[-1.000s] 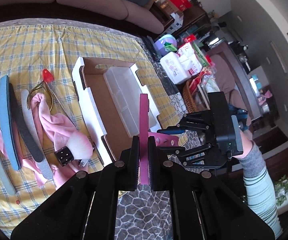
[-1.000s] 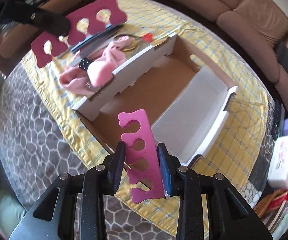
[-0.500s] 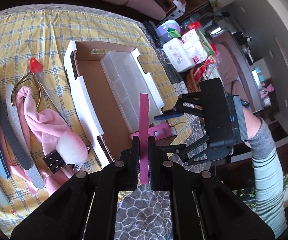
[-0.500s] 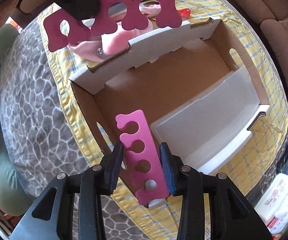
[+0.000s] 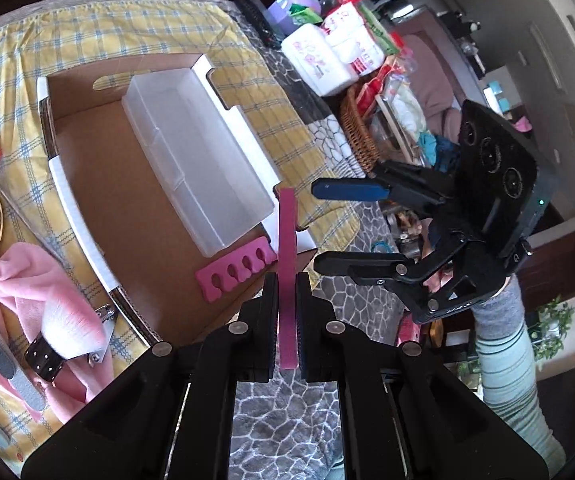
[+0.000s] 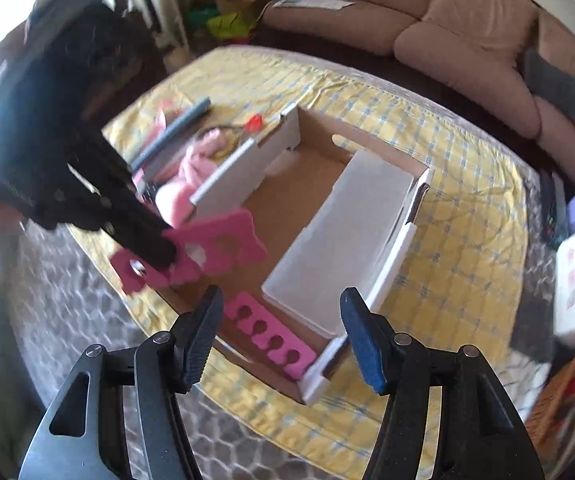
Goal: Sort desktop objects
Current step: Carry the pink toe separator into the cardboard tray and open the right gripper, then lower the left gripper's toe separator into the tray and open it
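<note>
Each camera looks forward and down along its own gripper's fingers, near the cardboard box (image 5: pixel 99 184). Both views share this box (image 6: pixel 311 160), seen from opposite sides, and the yellow tablecloth (image 5: pixel 283 128).

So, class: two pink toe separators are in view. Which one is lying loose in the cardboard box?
The lighter pink toe separator, flat on the box floor by the clear tray. The darker toe separator is clamped upright in the left gripper.
</note>
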A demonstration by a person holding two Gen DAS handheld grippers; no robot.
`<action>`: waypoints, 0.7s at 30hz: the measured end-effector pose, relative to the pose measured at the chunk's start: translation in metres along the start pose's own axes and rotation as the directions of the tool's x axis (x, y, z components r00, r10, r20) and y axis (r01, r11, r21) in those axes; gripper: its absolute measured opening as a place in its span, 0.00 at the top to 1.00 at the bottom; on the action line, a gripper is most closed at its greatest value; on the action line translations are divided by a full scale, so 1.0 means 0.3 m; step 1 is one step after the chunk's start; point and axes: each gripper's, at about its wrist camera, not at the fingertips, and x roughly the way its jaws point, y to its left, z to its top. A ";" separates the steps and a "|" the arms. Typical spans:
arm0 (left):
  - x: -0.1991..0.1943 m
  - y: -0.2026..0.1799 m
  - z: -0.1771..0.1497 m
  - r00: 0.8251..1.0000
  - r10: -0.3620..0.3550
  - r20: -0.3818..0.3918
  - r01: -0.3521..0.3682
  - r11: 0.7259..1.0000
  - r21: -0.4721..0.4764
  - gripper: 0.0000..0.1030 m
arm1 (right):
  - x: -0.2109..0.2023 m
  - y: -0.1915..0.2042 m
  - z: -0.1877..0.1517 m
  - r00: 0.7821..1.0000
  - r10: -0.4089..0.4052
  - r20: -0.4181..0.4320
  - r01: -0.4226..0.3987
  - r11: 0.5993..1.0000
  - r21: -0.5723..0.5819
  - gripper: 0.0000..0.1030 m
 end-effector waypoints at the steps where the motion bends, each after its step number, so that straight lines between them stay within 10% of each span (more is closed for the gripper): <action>1: 0.001 -0.005 0.000 1.000 -0.012 0.000 0.012 1.000 0.004 0.93 | -0.008 -0.022 -0.011 0.998 0.052 0.038 -0.054 0.997 0.063 0.39; 6: 0.062 -0.025 0.009 0.998 0.011 -0.064 -0.007 0.997 0.071 0.93 | 0.004 -0.101 -0.053 0.977 0.154 0.151 -0.192 0.938 0.287 0.38; 21: 0.330 -0.073 0.120 0.925 0.191 -0.328 -0.076 0.940 0.333 0.93 | -0.053 -0.038 -0.079 0.998 -0.070 -0.006 0.070 0.989 0.132 0.38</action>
